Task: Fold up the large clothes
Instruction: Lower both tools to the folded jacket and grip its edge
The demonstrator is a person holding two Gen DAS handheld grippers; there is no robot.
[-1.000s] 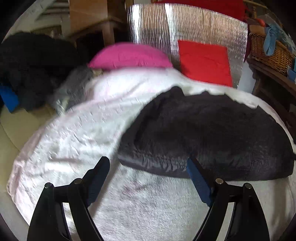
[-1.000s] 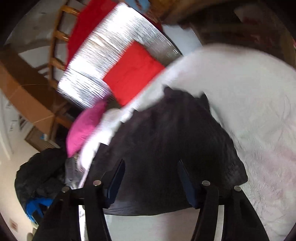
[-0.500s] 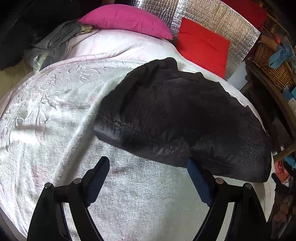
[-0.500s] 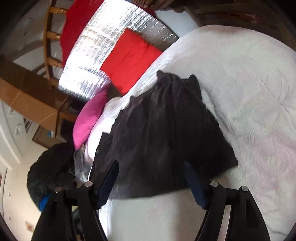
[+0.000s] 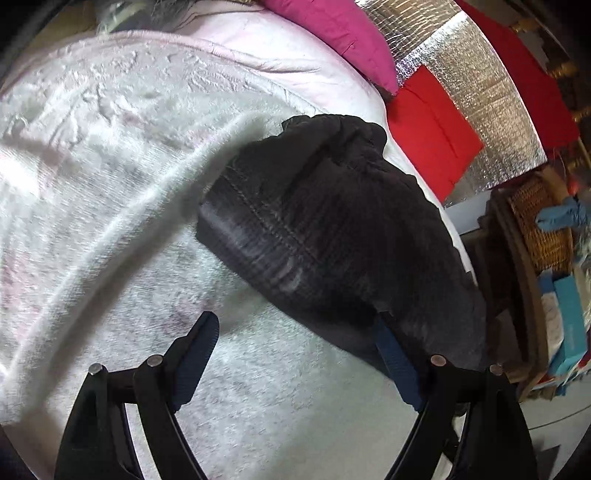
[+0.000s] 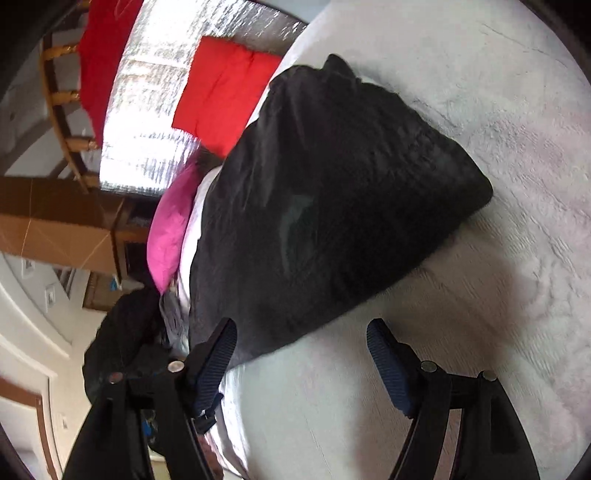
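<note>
A large black padded garment (image 5: 332, 229) lies spread on the white bed cover (image 5: 110, 221); the right wrist view shows the same black garment (image 6: 332, 192) from the other side on the white cover (image 6: 498, 184). My left gripper (image 5: 295, 343) is open just above the cover at the garment's near hem, its right finger against the dark edge. My right gripper (image 6: 301, 350) is open too, hanging over the garment's near edge with its left finger by the hem. Neither gripper has cloth pinched between its pads.
A pink pillow (image 5: 332, 33) and a red cushion (image 5: 432, 140) lean at the head of the bed against a silver foil panel (image 5: 480, 92). A wicker basket (image 5: 543, 221) and shelves stand beside the bed. Dark clothes (image 6: 122, 339) are piled past the bed's far side.
Both grippers have sunk closer to the garment's near hem and rolled, tilting the scene. The right gripper's jaws have widened. The garment has stayed where it lay.
</note>
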